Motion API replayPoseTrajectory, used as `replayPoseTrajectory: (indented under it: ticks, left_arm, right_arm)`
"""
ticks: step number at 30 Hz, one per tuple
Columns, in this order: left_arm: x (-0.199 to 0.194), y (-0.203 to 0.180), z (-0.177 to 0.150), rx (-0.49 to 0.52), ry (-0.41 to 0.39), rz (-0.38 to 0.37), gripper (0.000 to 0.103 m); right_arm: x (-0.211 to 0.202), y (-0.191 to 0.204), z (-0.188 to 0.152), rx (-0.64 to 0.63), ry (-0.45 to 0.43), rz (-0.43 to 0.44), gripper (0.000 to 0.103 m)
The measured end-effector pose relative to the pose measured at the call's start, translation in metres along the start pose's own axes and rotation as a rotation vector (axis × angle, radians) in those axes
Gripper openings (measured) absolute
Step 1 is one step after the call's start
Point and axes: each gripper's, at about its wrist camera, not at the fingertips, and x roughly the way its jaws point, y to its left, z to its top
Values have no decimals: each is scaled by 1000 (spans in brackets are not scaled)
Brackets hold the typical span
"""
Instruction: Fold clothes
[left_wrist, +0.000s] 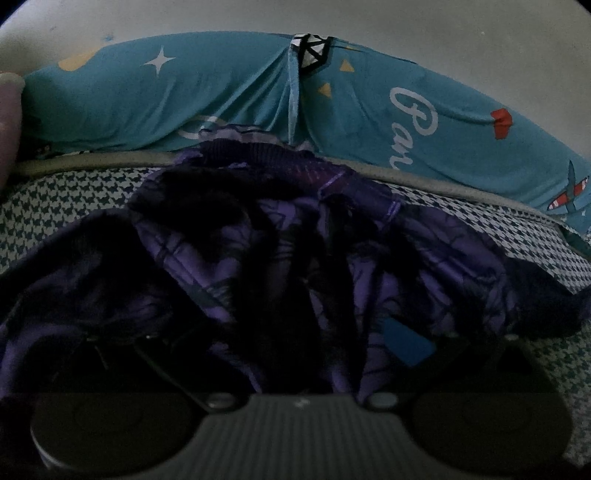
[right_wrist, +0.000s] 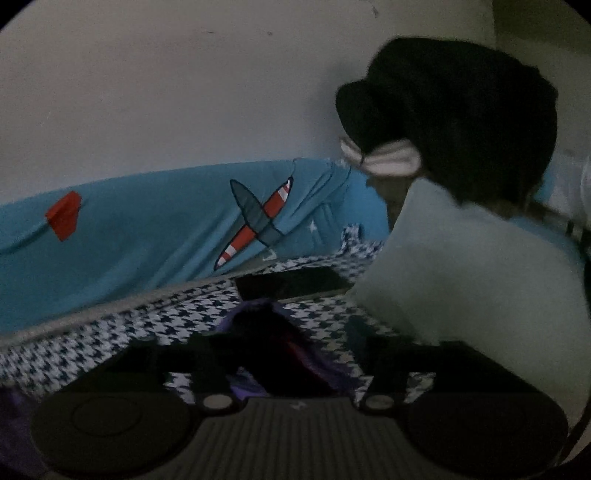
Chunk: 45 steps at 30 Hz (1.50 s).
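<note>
Purple garment (left_wrist: 295, 266) burying left tool's fingertips

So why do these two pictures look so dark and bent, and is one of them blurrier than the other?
Left wrist view: dim, and the purple garment sinks into shadow near the lens, while the teal sheet behind stays sharp; the fisheye lens bows its edge. Right wrist view: equally dim, but smeared with blur, most of all on the pale pillow and the houndstooth cover.

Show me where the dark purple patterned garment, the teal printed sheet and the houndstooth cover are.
Dark purple patterned garment (left_wrist: 280, 258): left wrist view, its crumpled middle.
Teal printed sheet (right_wrist: 147, 236): right wrist view, plain part beside the airplane print.
Houndstooth cover (right_wrist: 122, 332): right wrist view, bare patch left of the garment.
</note>
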Motion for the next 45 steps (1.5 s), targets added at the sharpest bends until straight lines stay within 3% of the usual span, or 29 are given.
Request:
replayPoseTrajectory:
  ticks: [6,11,16,22,25,34,45]
  left_arm:
    - [-7,11,5,-40,1,10,103]
    - [-20,24,4,-65,-12,43,103]
    - [-34,34,-11,-107,26,66,103]
    - [-51,35,-39,-83,29,113,103]
    - [-57,37,-58,-106,54,98,103]
    - [-73,35,-105,-122,97,106,103]
    - [-79,29,-134,-97,138,90,103]
  right_arm:
    - [23,6,-20,-3,204,29,71]
    - [21,7,-26,1,276,6,71]
    - [3,12,-23,20,290,42,71]
    - [-28,14,-17,47,234,108,72]
    - [-43,15,-18,40,212,139,72]
    - [-74,31,-30,-5,233,345,72]
    - [-91,64,-36,-46,242,643,72]
